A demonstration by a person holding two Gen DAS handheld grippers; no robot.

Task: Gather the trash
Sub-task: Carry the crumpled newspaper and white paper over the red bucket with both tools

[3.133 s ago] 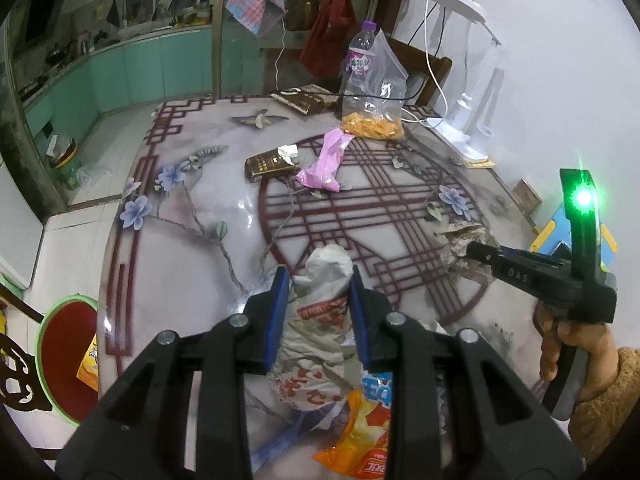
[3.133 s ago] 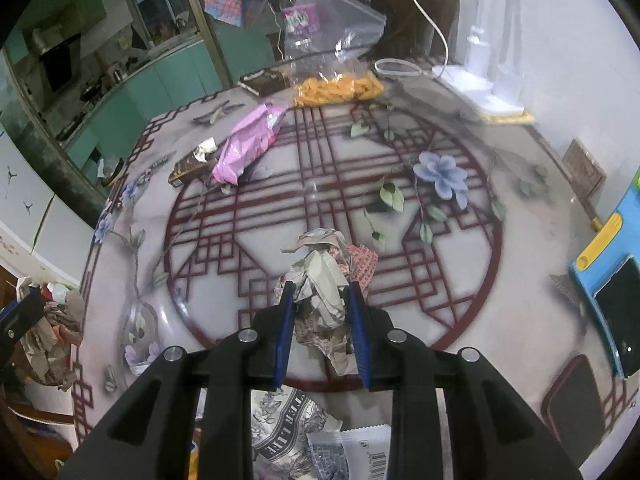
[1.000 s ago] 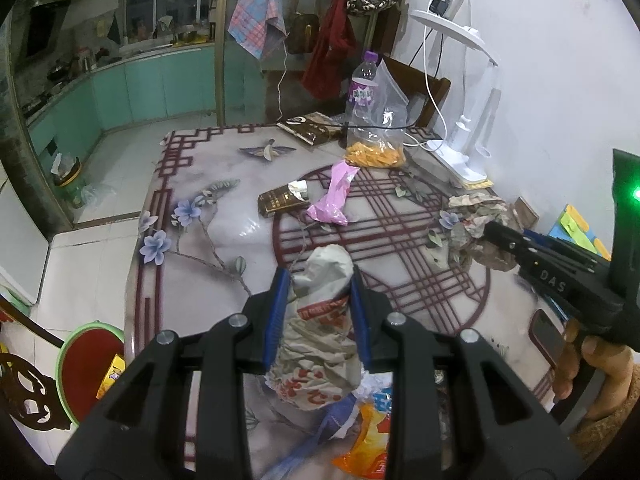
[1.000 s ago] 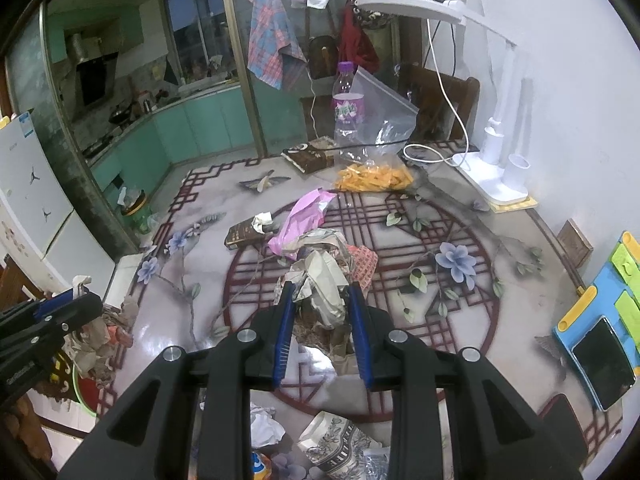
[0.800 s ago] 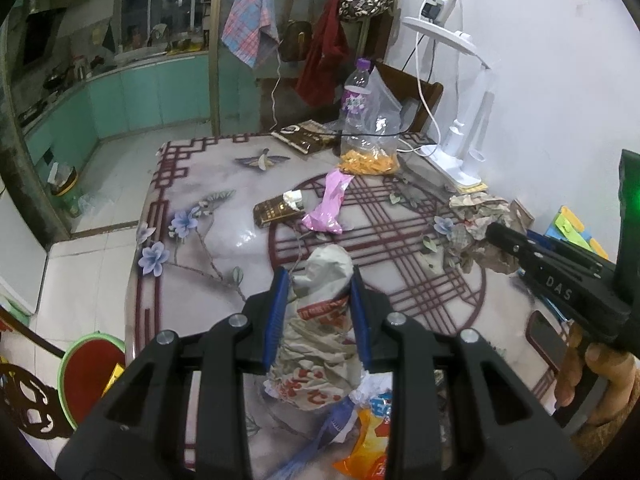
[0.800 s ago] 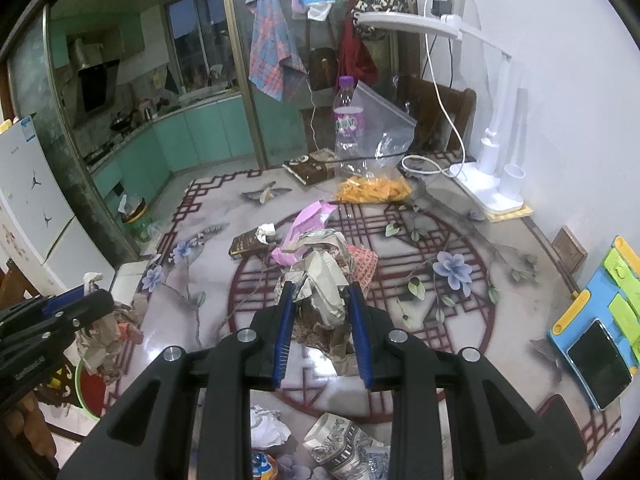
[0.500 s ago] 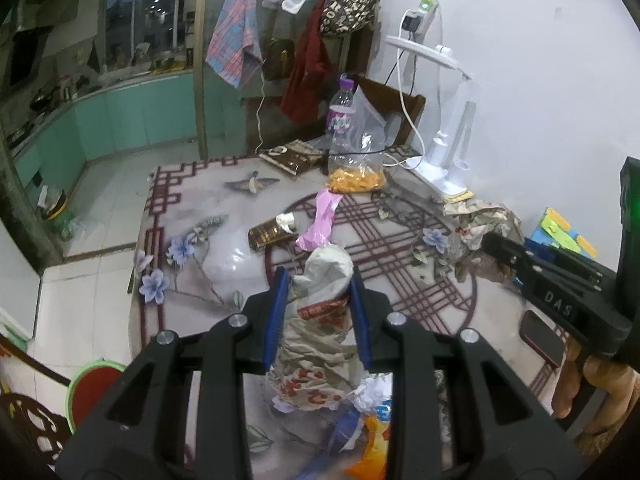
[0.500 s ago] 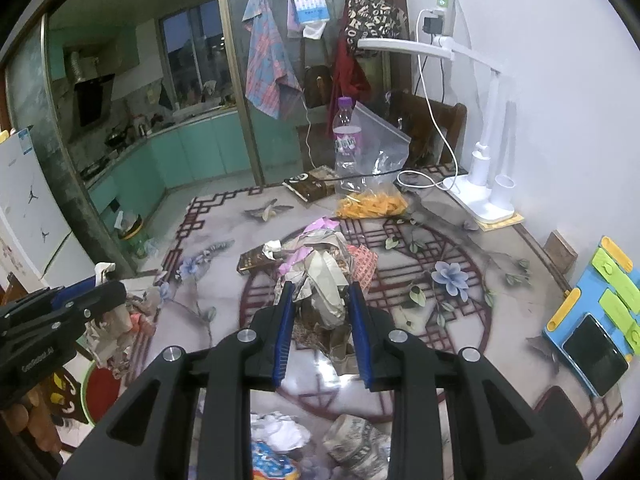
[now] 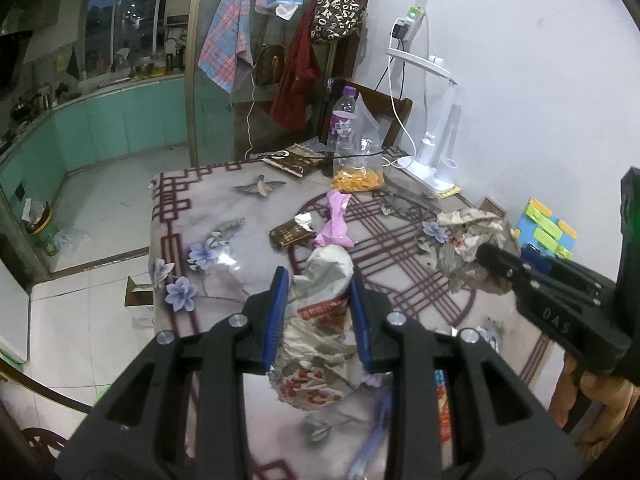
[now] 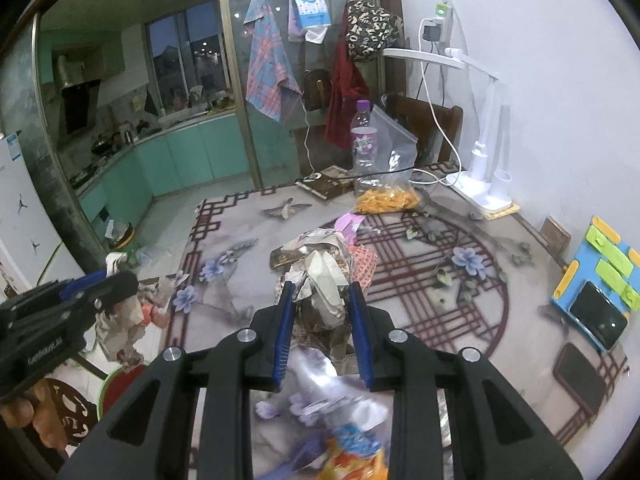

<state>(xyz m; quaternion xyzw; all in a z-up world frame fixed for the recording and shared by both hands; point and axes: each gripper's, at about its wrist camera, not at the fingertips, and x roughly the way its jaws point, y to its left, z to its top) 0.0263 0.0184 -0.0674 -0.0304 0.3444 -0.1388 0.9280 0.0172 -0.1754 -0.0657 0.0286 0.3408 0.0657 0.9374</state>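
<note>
Two loads up, clear of the desk (image 9: 224, 216): left tool (image 9: 318, 312) clenched on a crumpled paper wrapper (image 9: 320, 320), right tool (image 10: 320, 320) clenched on a crumpled paper wad (image 10: 320, 276). Keep both squeezes firm, carry level, watch dangling scraps, aim for the bin.

Bottle (image 9: 344, 120) and snack bag (image 9: 358, 174) sitting upper centre on table (image 9: 208, 208); lamp (image 9: 434, 148) standing right of them; wrapper (image 9: 338, 220) lying mid-frame.

"DAS" on right tongs (image 9: 496, 258) body; hanging brown bag (image 10: 370, 34) w/ big letters, maybe "S", "O".
</note>
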